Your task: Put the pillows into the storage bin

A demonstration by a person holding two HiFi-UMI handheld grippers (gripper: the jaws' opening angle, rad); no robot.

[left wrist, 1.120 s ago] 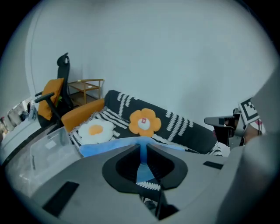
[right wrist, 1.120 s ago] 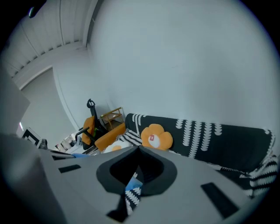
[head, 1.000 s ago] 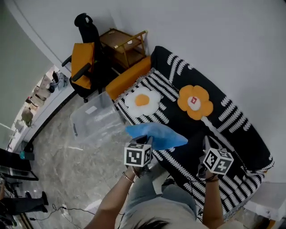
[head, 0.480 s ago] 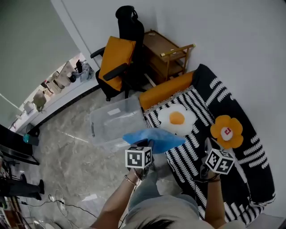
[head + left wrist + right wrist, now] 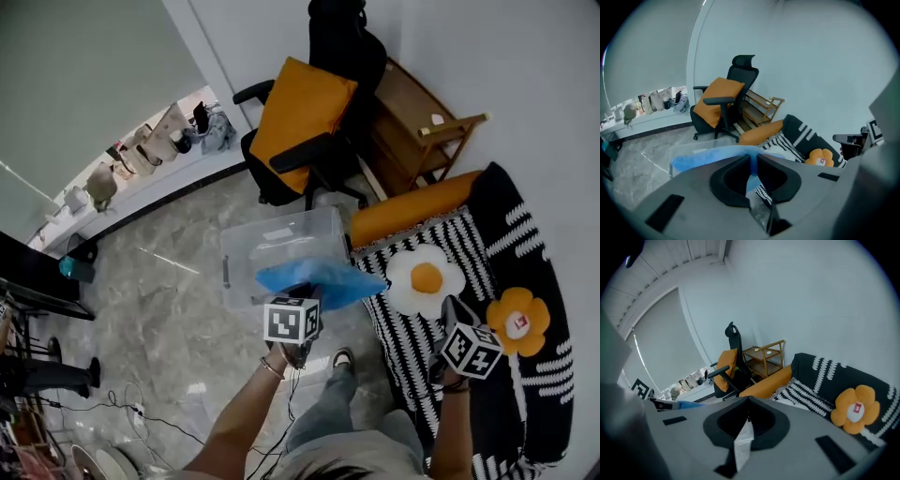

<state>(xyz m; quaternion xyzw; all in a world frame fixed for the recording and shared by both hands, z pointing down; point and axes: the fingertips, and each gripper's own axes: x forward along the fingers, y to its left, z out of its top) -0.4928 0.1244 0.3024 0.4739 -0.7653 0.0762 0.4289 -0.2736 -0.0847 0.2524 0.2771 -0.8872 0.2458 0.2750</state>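
While the blue pillow (image 5: 323, 279) is held at its near edge by the left gripper (image 5: 302, 298), whose jaws are clamped on the fabric, it is seen over the near side of the clear storage bin (image 5: 246, 251), which stands on the floor just beside the sofa (image 5: 412, 347). It is not yet lowered into the bin. The jaws of the right gripper (image 5: 450, 314) are together and nothing is carried between them; this gripper is kept over the striped cover of the sofa. Two more pillows are left on the sofa: an egg-shaped pillow (image 5: 427, 278) near the bin and a flower-shaped pillow (image 5: 517, 322) further along.

The blue pillow is judged to be light and soft, because it is carried out flat from one pinched edge with only a little sag. It is not fragile and can probably be dropped in. A hold on an edge or a corner, where the filling is thin, is preferred, since the thick middle would be squeezed out of the jaws. The empty bin is likely light too and may be pushed aside if it is bumped
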